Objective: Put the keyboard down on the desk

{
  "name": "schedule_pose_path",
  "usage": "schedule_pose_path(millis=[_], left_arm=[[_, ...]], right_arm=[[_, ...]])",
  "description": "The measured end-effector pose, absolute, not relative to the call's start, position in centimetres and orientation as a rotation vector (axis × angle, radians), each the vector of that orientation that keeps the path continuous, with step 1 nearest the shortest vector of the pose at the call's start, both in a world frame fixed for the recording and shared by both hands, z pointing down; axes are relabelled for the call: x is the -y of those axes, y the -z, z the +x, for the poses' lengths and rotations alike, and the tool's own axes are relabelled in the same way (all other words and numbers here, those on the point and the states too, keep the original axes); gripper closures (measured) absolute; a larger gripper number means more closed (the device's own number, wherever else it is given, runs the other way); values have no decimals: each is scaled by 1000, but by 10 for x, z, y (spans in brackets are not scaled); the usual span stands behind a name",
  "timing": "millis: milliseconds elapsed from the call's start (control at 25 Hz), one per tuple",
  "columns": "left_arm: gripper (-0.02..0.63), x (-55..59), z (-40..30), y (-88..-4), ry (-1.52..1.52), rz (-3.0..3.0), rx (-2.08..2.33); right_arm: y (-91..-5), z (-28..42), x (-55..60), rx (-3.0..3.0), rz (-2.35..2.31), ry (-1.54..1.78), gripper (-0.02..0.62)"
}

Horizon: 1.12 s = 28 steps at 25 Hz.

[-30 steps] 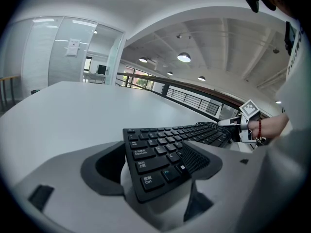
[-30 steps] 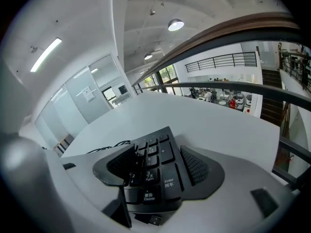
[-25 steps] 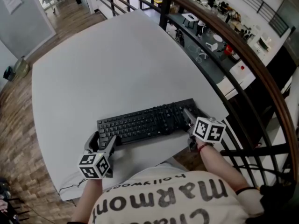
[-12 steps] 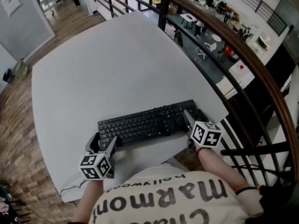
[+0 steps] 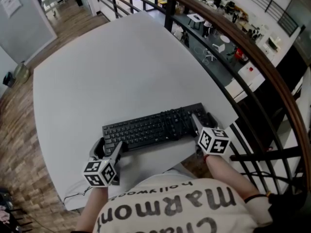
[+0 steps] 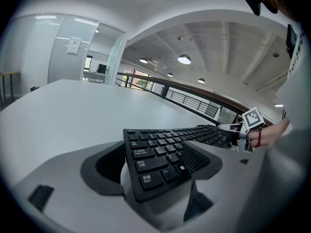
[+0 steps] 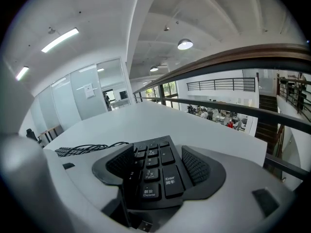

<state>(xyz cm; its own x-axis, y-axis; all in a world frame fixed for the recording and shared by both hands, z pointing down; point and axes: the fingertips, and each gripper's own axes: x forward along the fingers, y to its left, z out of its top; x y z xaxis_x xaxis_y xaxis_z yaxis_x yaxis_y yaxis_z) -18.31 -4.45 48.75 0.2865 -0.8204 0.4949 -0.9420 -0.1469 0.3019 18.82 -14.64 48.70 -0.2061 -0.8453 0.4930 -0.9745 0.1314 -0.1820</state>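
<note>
A black keyboard (image 5: 154,126) lies level along the near part of the white desk (image 5: 121,67), on it or just above it; I cannot tell which. My left gripper (image 5: 108,148) is shut on its left end, and keys fill the space between the jaws in the left gripper view, where the keyboard (image 6: 160,152) runs toward my right gripper (image 6: 245,130). My right gripper (image 5: 198,124) is shut on the number-pad end (image 7: 155,171). The keyboard's cable (image 7: 87,149) lies bunched on the desk, and its USB plug (image 7: 142,224) dangles below the jaws.
The desk's right corner (image 5: 233,115) and near edge are close to the keyboard. Beyond that corner runs a brown-topped railing (image 5: 257,62) with a drop to a lower floor. Wooden flooring (image 5: 14,115) lies to the left. The person's printed shirt (image 5: 180,205) fills the bottom.
The right gripper has drifted slightly to the left. The keyboard and the left gripper have hardly moved.
</note>
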Motion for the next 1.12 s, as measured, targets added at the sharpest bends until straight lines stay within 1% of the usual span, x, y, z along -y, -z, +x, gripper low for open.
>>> schedule_pose_path(millis=[640,1120], left_arm=[[250,46,-183,-487,-281,2007,1572],[250,46,-183,-487,-278,2008,1570]], right_arm=[[-481,189,146,2127,1827,-530,279],[-479,189,146,2091,1834,-477,272]])
